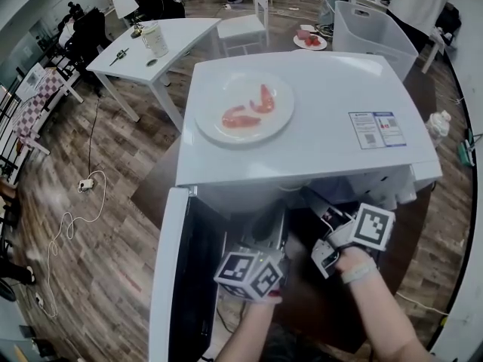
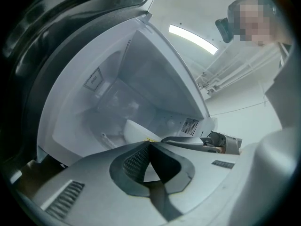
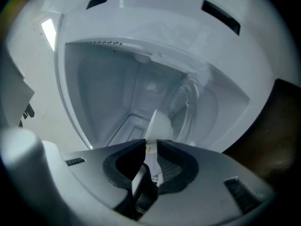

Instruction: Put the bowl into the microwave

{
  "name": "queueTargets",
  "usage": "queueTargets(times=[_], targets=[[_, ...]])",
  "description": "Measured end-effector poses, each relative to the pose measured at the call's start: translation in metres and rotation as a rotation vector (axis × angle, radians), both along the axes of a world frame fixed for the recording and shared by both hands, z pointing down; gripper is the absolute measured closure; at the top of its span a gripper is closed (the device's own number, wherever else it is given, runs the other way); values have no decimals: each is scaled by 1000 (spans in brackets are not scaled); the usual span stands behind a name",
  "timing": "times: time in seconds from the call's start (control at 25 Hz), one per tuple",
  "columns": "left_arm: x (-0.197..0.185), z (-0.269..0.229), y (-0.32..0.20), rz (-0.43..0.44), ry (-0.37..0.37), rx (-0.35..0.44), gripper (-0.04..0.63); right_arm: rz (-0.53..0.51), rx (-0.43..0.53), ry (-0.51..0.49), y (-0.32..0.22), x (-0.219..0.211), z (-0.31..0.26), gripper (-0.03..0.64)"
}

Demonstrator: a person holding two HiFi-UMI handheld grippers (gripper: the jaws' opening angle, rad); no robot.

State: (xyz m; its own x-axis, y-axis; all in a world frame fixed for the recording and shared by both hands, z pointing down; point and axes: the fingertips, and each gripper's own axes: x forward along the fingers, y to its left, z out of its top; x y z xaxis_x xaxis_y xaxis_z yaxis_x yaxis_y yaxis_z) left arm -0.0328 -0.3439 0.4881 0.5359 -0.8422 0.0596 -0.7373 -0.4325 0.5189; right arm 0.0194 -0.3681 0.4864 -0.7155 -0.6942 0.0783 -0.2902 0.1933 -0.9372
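The white bowl (image 3: 160, 123) sits inside the open white microwave (image 1: 317, 134), near the cavity floor. My right gripper (image 3: 151, 147) is shut on the bowl's rim, and the white edge shows between its dark pads. From the other side my left gripper (image 2: 149, 144) is shut on the bowl (image 2: 135, 131) too, with a white sliver between its jaws. The head view shows both marker cubes, left (image 1: 249, 274) and right (image 1: 373, 225), just outside the cavity mouth; the bowl is hidden there. The right gripper's jaw (image 2: 197, 143) shows in the left gripper view.
The microwave door (image 1: 172, 277) hangs open at the left. On the microwave's top lies a white plate (image 1: 226, 89) with shrimp. A glass turntable (image 3: 190, 105) lies in the cavity. A white table (image 1: 173, 36), a chair, a white bin (image 1: 370, 29) and a floor cable (image 1: 75, 217) surround it.
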Motion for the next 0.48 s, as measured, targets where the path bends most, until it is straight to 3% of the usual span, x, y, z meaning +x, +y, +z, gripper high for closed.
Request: queueTargets(times=[0.16,0.28,0.48], targets=[[5,-1,1,33,4,7,583,25,5,-12,-5,0,-1,540],[6,0,2,45,3,2,583,47,6,-30,-7,1,-3,617],[2,-1,4,40,13,-2,583,50,30,-59,-4,0,-9,617]])
